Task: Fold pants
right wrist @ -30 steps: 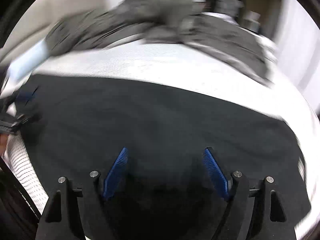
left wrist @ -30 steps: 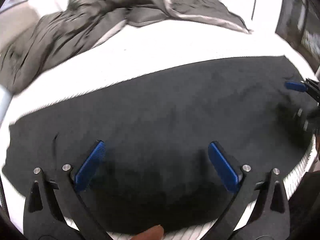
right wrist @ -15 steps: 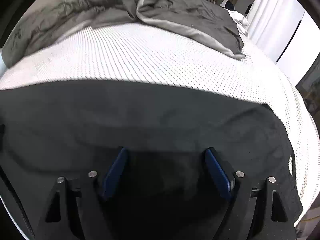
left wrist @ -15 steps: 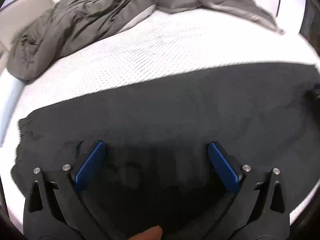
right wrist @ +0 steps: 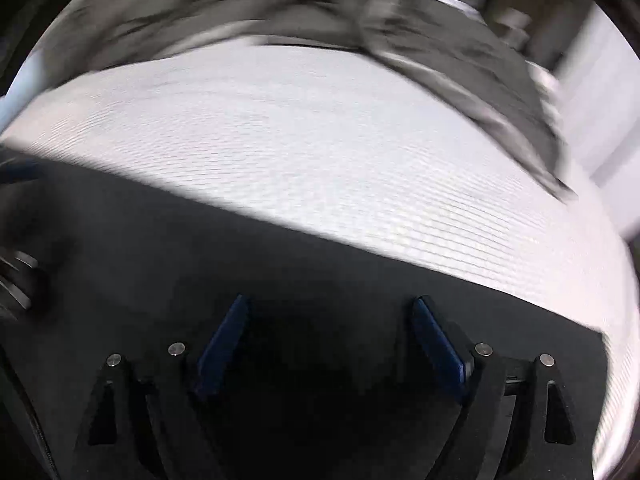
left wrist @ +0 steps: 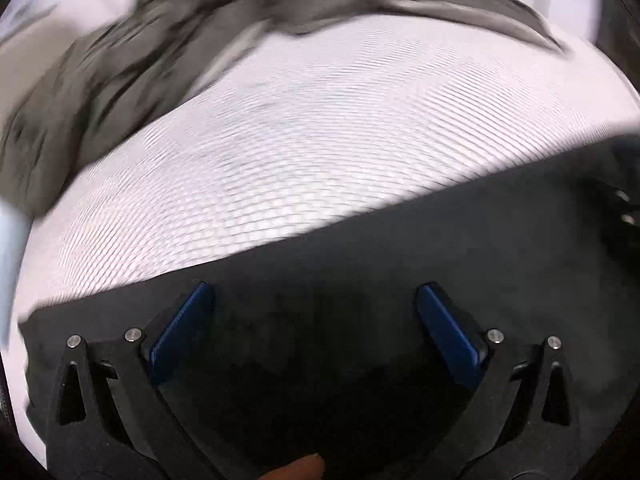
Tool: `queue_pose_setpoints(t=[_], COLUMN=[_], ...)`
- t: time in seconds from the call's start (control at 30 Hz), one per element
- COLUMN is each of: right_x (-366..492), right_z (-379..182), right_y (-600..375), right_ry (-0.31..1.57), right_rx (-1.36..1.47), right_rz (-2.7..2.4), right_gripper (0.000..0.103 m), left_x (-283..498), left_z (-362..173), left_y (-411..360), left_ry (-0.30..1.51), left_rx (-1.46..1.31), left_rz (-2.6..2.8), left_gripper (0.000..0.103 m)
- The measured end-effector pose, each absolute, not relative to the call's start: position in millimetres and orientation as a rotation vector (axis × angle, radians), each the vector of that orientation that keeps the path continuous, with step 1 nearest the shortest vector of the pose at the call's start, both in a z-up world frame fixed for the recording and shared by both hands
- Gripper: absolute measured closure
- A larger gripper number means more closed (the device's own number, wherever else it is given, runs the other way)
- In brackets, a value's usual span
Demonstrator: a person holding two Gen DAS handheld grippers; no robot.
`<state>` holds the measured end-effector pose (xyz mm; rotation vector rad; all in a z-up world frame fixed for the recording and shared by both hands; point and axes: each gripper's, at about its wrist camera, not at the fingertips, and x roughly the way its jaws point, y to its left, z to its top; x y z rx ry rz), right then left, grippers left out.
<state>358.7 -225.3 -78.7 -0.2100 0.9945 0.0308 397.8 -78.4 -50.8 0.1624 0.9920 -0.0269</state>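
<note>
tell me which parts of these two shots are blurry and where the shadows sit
Left wrist view: the grey duvet is motion-smeared, and the left gripper stays crisp, casting shadow on the black pants. Right wrist view: the duvet smears too, and it is darkest between the right gripper fingers.

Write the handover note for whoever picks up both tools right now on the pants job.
Left tool: open, holding nothing, low over the black pants.
Right tool: open, holding nothing, also low over the pants.
Pants: spread flat as a long dark band across the near side of the white mattress. A crumpled grey blanket lies at the far side, apart from the pants.
Done: pants laid out; whether a fold has already been made cannot be told from these blurred views.
Left: grip an edge with each tool, fold the pants over, flatten.
</note>
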Motion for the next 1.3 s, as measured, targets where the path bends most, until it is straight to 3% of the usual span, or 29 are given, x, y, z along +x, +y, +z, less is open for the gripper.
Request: queue_pose_setpoints(t=[0.1,0.3,0.6,0.77,0.9,0.93,0.97,1.07,1.1,1.17,1.23,1.3], right_x=[361,336,321,300,283,276,274,277,278,282,280,273], right_z=[-68,-79,-84,-83,-66,-57,-53,-56,-66,-82,-77,-74], right_y=[-240,-178,-326,-357,-348,-343,-341,-323,-316,-324,-334,-345], right_ry=[0.992,0.974,1.005,1.000,0.966,0.938,0.927,0.948,0.981,1.016,1.001,0.989], right_rx=[-0.113,-0.238,-0.184,-0.217,-0.143,-0.057,-0.014,-0.012,-0.045,-0.079,-0.106,-0.154], right_rz=[0.041,0.178,-0.225,-0.354,-0.233,-0.128,-0.066,0.042,0.040,0.046,-0.001,-0.107], right_gripper=[0.018,0.018,0.012,0.012,0.012,0.012,0.012,0.017,0.024,0.025,0.025,0.025], left_x=[399,432,422,411,375,376,378,388,386,382,377,367], left_z=[-40,-57,-56,-56,-39,-39,-41,-59,-62,-65,-65,-63], left_y=[-95,-134,-1,38,72,82,90,122,129,138,147,152], left_ry=[0.962,1.003,0.949,0.882,0.905,0.911,0.933,0.997,0.992,0.986,0.983,0.988], left_rx=[0.093,0.146,0.329,0.477,0.218,0.181,0.143,0.025,-0.004,0.007,0.041,0.071], left_rz=[-0.126,-0.129,0.271,0.463,0.248,0.224,0.208,0.176,0.175,0.204,0.271,0.297], left_gripper=[0.001,0.000,0.000,0.000,0.001,0.004,0.019,0.051,0.059,0.086,0.095,0.098])
